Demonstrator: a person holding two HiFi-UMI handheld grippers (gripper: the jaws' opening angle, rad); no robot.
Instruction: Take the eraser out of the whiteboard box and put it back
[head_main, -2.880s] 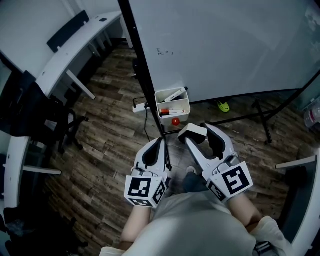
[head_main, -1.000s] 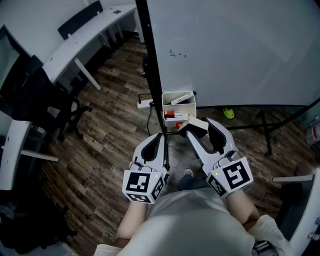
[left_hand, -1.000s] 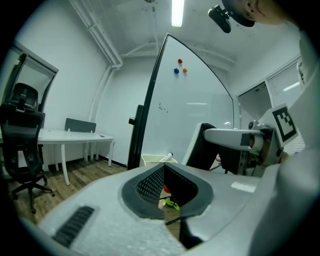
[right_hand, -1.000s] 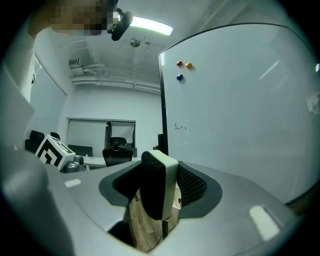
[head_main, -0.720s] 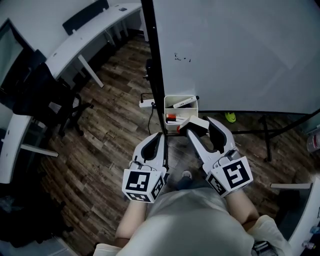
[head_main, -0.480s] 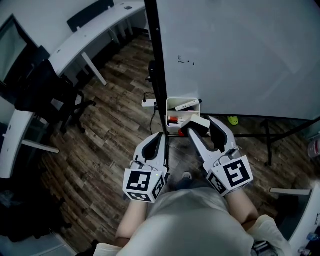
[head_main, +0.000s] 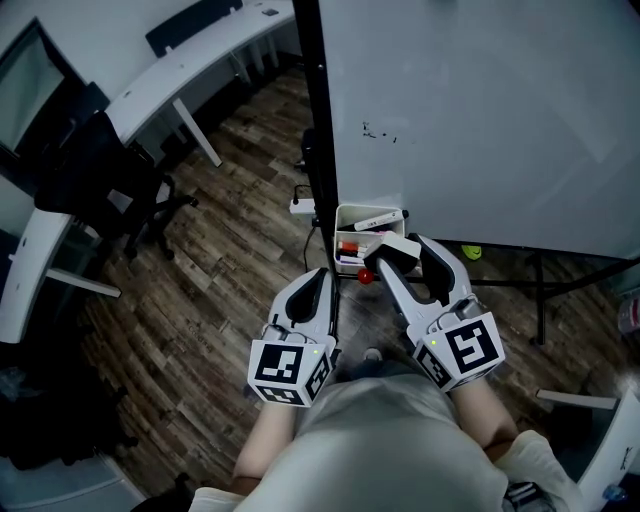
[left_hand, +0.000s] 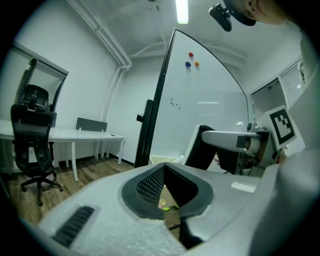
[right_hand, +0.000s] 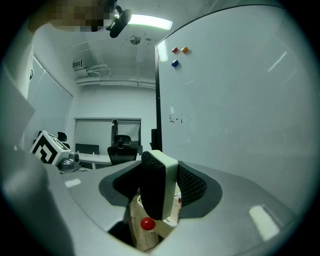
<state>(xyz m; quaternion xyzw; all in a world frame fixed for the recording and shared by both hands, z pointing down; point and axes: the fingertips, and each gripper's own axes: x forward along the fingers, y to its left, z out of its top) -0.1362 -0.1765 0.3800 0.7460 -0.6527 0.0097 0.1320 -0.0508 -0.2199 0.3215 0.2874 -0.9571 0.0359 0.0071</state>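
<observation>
The eraser (right_hand: 159, 189) stands on edge, clamped between the right gripper's (head_main: 400, 257) jaws. Beside it, the left gripper (head_main: 321, 275) has its jaws together and holds nothing. The eraser is at the near rim of the white whiteboard box (head_main: 348, 212). The box holds markers (head_main: 377, 219) and sits against the whiteboard (head_main: 480, 120).
</observation>
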